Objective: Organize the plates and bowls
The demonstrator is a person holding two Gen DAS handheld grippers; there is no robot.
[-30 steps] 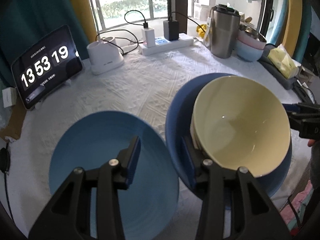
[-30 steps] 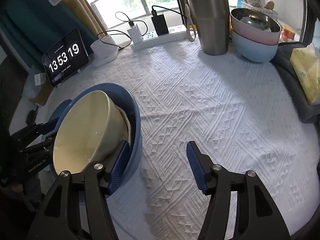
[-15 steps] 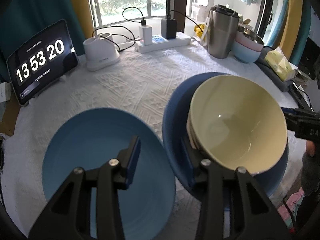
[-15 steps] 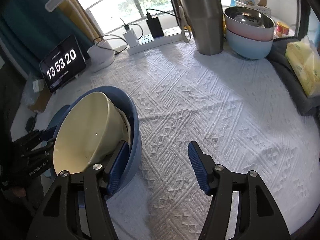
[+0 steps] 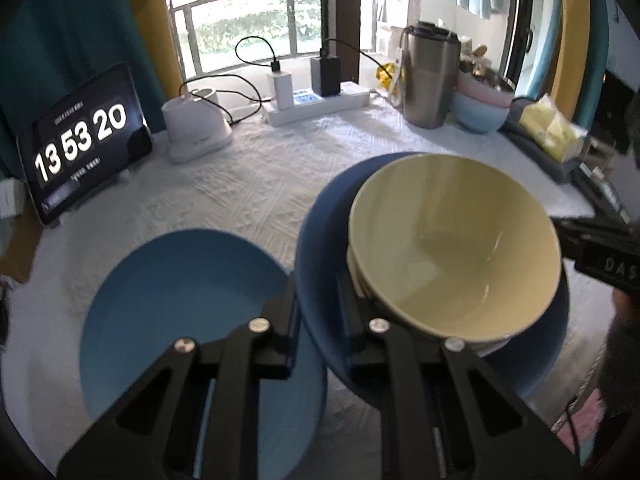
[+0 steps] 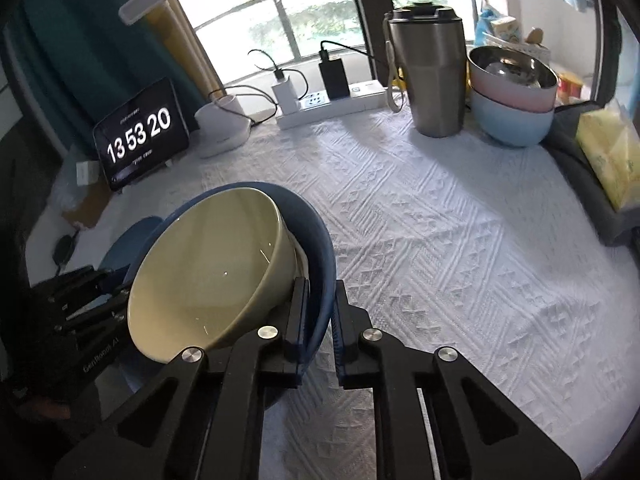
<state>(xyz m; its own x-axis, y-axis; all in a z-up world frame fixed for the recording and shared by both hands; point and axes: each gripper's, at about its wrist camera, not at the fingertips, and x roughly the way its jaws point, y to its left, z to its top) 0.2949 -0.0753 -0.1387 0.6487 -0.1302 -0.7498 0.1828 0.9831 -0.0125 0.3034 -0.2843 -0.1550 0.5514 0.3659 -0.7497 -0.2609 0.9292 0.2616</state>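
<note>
A white textured cloth covers the desk. Both the left claw and right claw clamp opposite rims of the dark blue bowl holding a cream bowl. A light blue plate lies left; open cloth right.

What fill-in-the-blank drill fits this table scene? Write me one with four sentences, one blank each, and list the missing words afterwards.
1. The cream bowl sits nested inside the dark blue ____.
2. The left gripper and the right gripper are each shut on that dish's ____.
3. The light blue plate lies flat on the white ____.
4. The pink bowl is stacked on a light ____ bowl beside the steel tumbler.

Missing words: bowl; rim; tablecloth; blue
</note>
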